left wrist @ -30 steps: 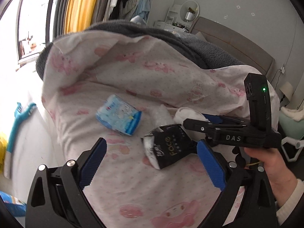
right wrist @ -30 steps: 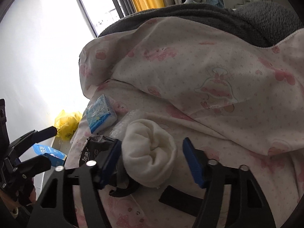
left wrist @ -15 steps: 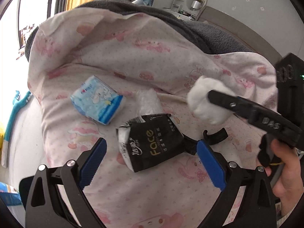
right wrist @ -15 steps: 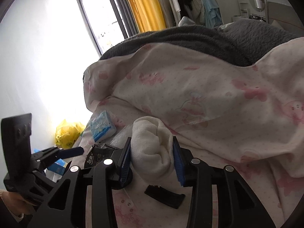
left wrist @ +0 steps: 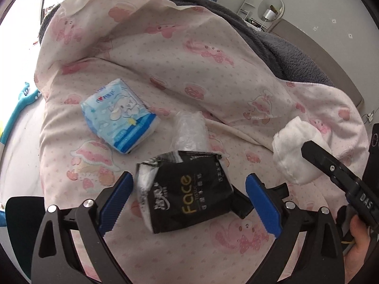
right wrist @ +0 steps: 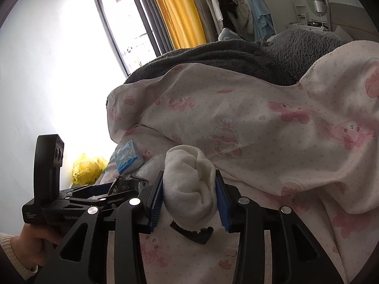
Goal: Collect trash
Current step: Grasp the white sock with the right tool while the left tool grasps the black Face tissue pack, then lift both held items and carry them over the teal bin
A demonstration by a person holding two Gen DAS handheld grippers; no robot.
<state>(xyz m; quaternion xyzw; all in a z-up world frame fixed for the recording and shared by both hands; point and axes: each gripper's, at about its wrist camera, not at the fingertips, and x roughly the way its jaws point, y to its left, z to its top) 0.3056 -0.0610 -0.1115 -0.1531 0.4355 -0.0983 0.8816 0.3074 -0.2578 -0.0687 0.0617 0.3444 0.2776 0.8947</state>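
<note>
A black tissue pack (left wrist: 183,189) marked "Face" lies on the pink-patterned bedcover (left wrist: 165,54), between the wide-apart blue pads of my left gripper (left wrist: 189,204), which is open and not pressing on it. My right gripper (right wrist: 189,198) is shut on a white rolled cloth (right wrist: 191,182) and holds it a little above the cover; in the left wrist view the white rolled cloth (left wrist: 296,151) shows at the right edge. A blue tissue pack (left wrist: 119,116) and a clear plastic wad (left wrist: 189,130) lie just beyond the black pack.
A black curved plastic piece (right wrist: 191,233) lies on the cover under the held cloth. A grey fleece blanket (right wrist: 236,56) is heaped behind. A yellow bag (right wrist: 87,169) sits on the floor by the wall. A person's hand (left wrist: 360,236) grips the right handle.
My right gripper shut on the white cloth and lifted it off the cover, away to the right. My left gripper moved forward and down until the black pack lay between its fingers.
</note>
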